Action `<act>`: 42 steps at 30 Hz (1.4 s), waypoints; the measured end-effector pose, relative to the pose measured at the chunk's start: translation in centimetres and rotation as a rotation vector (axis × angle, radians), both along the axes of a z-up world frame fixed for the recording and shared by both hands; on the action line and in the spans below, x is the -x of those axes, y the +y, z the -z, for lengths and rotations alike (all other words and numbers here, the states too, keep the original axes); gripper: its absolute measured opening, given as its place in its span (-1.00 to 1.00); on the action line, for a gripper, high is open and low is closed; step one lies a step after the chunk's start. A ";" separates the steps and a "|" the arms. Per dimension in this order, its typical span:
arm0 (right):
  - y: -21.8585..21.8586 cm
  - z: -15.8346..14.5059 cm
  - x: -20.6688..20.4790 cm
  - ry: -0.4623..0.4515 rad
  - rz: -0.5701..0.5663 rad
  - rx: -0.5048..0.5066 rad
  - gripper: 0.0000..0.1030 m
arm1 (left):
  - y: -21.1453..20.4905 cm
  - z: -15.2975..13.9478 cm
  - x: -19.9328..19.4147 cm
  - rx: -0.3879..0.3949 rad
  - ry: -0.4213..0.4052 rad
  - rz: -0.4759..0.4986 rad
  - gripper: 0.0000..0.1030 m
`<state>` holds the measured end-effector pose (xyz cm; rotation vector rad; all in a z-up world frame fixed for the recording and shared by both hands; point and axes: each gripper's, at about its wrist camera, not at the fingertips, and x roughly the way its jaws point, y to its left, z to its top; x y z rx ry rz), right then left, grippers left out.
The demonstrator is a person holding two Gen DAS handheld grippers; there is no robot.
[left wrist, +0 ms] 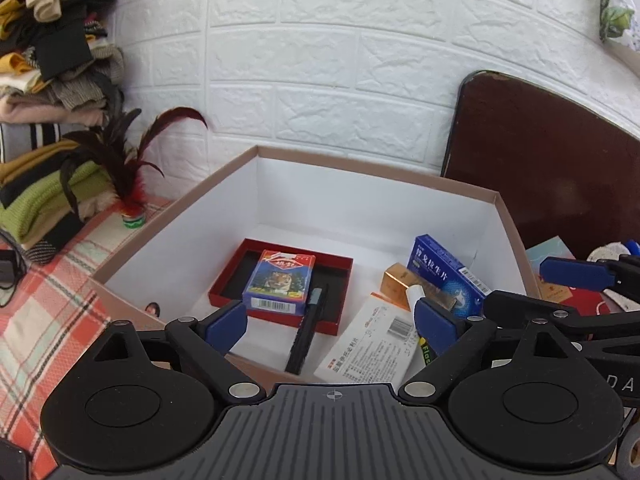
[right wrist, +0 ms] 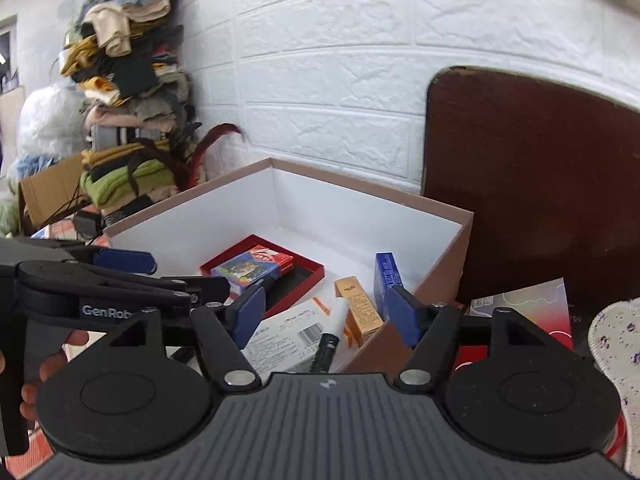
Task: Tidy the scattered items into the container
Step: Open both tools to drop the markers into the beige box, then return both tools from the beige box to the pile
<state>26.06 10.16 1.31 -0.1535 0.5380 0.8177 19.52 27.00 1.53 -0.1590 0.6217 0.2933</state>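
Note:
A brown cardboard box (left wrist: 360, 168) with white inner walls holds a red tray (left wrist: 340, 264), a card pack (left wrist: 280, 282), a black pen (left wrist: 306, 334), a white medicine box (left wrist: 368, 344), a gold box (left wrist: 400, 280), a white tube (left wrist: 414, 294) and a blue medicine box (left wrist: 444, 274). My left gripper (left wrist: 330, 326) is open and empty above the box's near edge. My right gripper (right wrist: 330, 314) is open and empty over the box (right wrist: 440, 208), above the white tube (right wrist: 338, 316) and gold box (right wrist: 356, 314).
A feather shuttlecock (left wrist: 128, 184) stands on the plaid cloth (left wrist: 48, 312) left of the box. Stacked clothes (left wrist: 52, 80) fill the left. A dark wooden board (left wrist: 540, 160) leans on the brick wall. Cards and red packets (right wrist: 532, 312) lie right of the box.

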 end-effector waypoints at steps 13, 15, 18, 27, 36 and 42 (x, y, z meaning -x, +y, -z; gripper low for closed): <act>-5.7 -3.5 4.5 -0.057 -0.026 -0.014 0.84 | -5.5 -3.2 5.1 -0.017 -0.050 0.056 0.95; -7.0 -3.8 5.5 -0.076 -0.030 -0.006 0.86 | -7.1 -3.3 6.1 -0.034 -0.052 0.062 0.95; -9.1 -4.0 7.1 -0.110 -0.034 0.024 0.88 | -9.7 -3.3 7.5 -0.067 -0.056 0.075 0.95; -16.5 -1.6 12.6 -0.153 0.028 0.056 0.93 | -16.3 0.3 11.7 -0.005 -0.033 0.155 0.95; -23.4 5.6 17.0 0.012 0.212 -0.001 0.93 | -21.0 6.5 13.6 0.074 0.104 0.242 0.96; -25.5 8.2 18.1 0.100 0.254 -0.031 0.93 | -22.5 7.8 14.3 0.049 0.138 0.268 0.96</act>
